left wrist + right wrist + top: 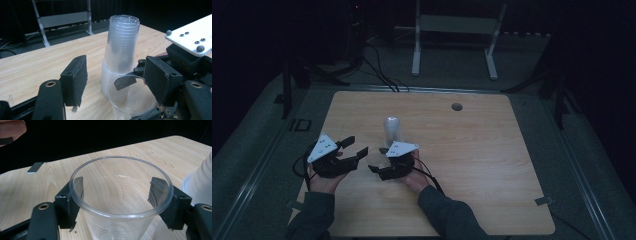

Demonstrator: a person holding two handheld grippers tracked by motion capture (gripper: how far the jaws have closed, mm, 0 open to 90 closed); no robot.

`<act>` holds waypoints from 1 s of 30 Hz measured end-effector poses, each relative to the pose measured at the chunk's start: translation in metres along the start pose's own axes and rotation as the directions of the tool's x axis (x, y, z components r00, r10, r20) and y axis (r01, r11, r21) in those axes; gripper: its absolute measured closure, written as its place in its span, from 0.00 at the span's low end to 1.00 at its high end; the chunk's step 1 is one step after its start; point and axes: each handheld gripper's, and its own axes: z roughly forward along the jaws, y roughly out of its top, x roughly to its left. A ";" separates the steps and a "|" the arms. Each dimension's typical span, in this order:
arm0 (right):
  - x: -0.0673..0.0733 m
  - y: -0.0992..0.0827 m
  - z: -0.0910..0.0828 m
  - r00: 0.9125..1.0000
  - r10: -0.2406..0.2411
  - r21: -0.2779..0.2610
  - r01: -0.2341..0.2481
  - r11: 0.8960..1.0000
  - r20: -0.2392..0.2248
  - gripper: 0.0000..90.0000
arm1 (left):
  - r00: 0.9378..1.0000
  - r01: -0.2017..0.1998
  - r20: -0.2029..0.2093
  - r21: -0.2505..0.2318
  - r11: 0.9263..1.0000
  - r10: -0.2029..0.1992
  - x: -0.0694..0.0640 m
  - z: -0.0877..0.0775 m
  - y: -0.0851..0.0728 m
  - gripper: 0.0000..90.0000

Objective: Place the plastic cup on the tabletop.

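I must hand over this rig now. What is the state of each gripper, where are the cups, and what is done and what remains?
Right gripper: jaws on either side of a single clear cup, mouth up, pads at its wall just under the rim; they look closed on it.
Left gripper: open, nothing between its pads, aimed at the cup stack.
Cup stack: upside down on the table, just behind both grippers.
Done: one cup appears separated from the stack.
Left: probably set this cup down, then take the next ones.

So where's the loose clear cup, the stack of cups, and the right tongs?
loose clear cup (121, 202), right gripper view, front rim.
stack of cups (122, 50), left gripper view, upper wall.
right tongs (120, 195), right gripper view, midway between the jaws.
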 end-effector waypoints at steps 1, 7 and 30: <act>0.000 0.000 0.000 1.000 0.000 0.000 0.000 1.000 0.000 0.31 | 1.000 0.000 0.000 0.000 1.000 0.000 0.000 0.000 0.000 0.40; 0.001 -0.002 0.001 1.000 -0.001 0.013 0.001 1.000 -0.002 0.29 | 1.000 0.000 0.000 -0.001 1.000 0.000 0.000 0.000 0.000 0.40; 0.003 -0.008 -0.007 0.998 0.008 0.078 -0.003 0.997 -0.058 0.13 | 1.000 0.004 0.004 -0.002 1.000 -0.004 -0.001 0.000 -0.001 0.40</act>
